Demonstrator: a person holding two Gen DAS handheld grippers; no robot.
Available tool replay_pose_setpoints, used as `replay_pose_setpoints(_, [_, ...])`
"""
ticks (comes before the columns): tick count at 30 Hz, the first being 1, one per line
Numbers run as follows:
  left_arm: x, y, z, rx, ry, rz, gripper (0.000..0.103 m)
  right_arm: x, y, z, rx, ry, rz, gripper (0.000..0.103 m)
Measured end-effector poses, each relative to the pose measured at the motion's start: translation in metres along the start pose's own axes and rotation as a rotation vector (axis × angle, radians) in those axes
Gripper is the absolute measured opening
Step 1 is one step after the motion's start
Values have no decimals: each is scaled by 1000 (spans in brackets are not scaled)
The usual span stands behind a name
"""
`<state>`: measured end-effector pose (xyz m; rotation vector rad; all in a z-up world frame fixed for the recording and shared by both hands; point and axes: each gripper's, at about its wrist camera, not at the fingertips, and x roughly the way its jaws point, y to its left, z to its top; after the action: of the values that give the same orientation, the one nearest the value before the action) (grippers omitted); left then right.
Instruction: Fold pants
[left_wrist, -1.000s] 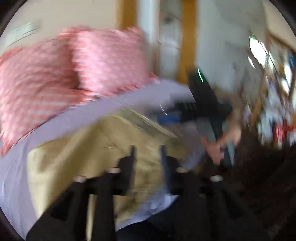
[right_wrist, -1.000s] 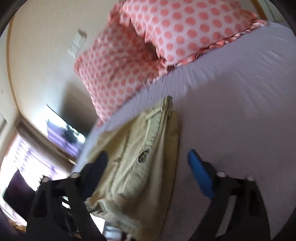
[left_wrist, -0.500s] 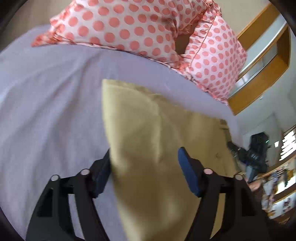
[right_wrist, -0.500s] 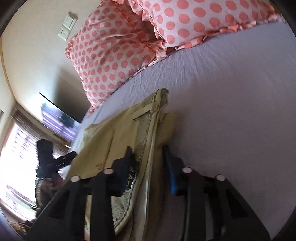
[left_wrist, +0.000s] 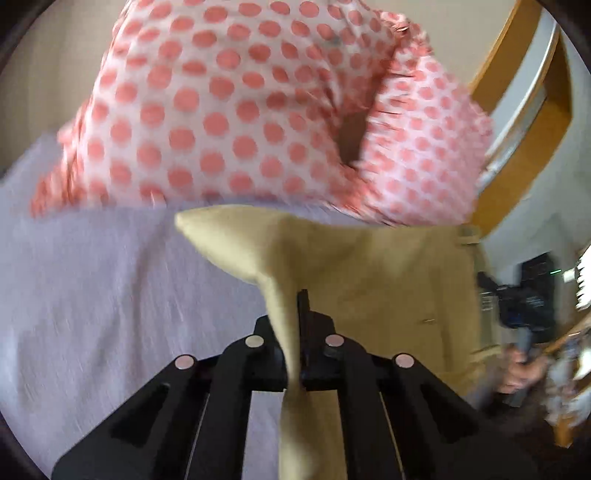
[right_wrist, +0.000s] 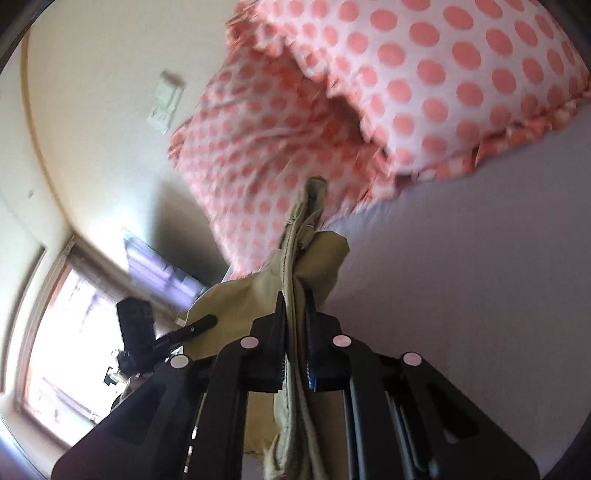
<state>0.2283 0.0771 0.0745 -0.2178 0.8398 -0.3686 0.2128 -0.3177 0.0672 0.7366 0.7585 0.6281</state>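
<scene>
The khaki pants (left_wrist: 369, 266) lie on a lavender bed sheet (left_wrist: 92, 295) in front of the pillows. My left gripper (left_wrist: 293, 317) is shut on a pinched fold of the leg fabric, which rises into a ridge between the fingers. My right gripper (right_wrist: 294, 314) is shut on the waistband end of the pants (right_wrist: 303, 236), with belt loops and seams bunched between the fingers. The other gripper shows small at the right of the left wrist view (left_wrist: 524, 306) and at the left of the right wrist view (right_wrist: 147, 336).
Two white pillows with coral polka dots (left_wrist: 240, 110) stand against the wall at the head of the bed; they also show in the right wrist view (right_wrist: 406, 92). A bright window (right_wrist: 66, 332) and a wall switch (right_wrist: 164, 103) lie to the left. A wooden frame (left_wrist: 524, 110) is at the right.
Both grippers closed: the left went from open astride the leg to shut on a fold; the right tightened on the waistband. Both views tilted up toward the pillows.
</scene>
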Motion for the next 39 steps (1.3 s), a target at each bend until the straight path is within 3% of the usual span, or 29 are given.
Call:
replay_pose_setpoints(3, [49, 1, 13, 32, 56, 132, 6, 26, -24, 13, 12, 0, -135, 9])
replay_pose_setpoints(4, [64, 2, 11, 41, 93, 182, 15, 40, -34, 12, 15, 43, -211, 10])
replay_pose_setpoints(7, [58, 1, 4, 88, 79, 246, 28, 48, -43, 6, -2, 105, -378, 32])
replay_pose_setpoints(9, [36, 1, 1, 92, 36, 287, 28, 29, -36, 5, -7, 53, -401, 48])
replay_pose_setpoints(11, [7, -3, -5, 83, -29, 247, 33, 6, -22, 1, -22, -24, -320, 60])
replay_pose_setpoints(12, [-7, -8, -11, 82, -56, 183, 36, 1, -13, -2, -33, -31, -264, 69])
replay_pose_setpoints(14, [-14, -21, -23, 84, -52, 65, 51, 7, -1, -12, -58, 13, -212, 79])
replay_pose_setpoints(15, [-8, -25, -30, 79, -21, 29, 54, 14, 0, -17, -63, 44, -217, 83])
replay_pose_setpoints(16, [5, -28, -35, 67, 34, 18, 54, 24, 0, -22, -60, 82, -236, 85])
replay_pose_setpoints(18, [33, -24, -44, 40, 136, 69, 52, 47, -10, -30, -32, 159, -322, 86])
replay_pose_setpoints(19, [38, -23, -48, 42, 142, 97, 48, 47, -10, -32, -41, 139, -330, 86])
replay_pose_setpoints(21, [25, -33, -55, 78, 105, 146, 53, 36, 4, -41, -60, 140, -434, 86])
replay_pose_setpoints(22, [15, -36, -60, 76, 92, 140, 63, 28, 14, -49, -83, 131, -436, 87])
replay_pose_setpoints(23, [4, -40, -67, 75, 73, 133, 76, 19, 26, -60, -115, 112, -439, 94])
replay_pose_setpoints(24, [-12, -44, -79, 79, 43, 143, 83, 10, 38, -71, -153, 90, -463, 102])
replay_pose_setpoints(25, [-22, -47, -89, 85, 27, 171, 94, 2, 50, -86, -196, 63, -510, 102])
replay_pose_setpoints(26, [-29, -51, -99, 89, 17, 211, 99, -4, 62, -103, -240, 35, -554, 102])
replay_pose_setpoints(27, [-39, -56, -117, 92, 9, 266, 100, -4, 69, -117, -273, 24, -579, 102])
replay_pose_setpoints(32, [-57, -60, -165, 61, 21, 372, 101, 20, 85, -175, -406, 70, -698, 102])
replay_pose_setpoints(36, [-45, -60, -177, 91, 63, 441, 101, 40, 78, -186, -421, 94, -798, 102])
replay_pose_setpoints(39, [-43, -56, -179, 65, 48, 418, 101, 42, 77, -186, -391, 70, -801, 102])
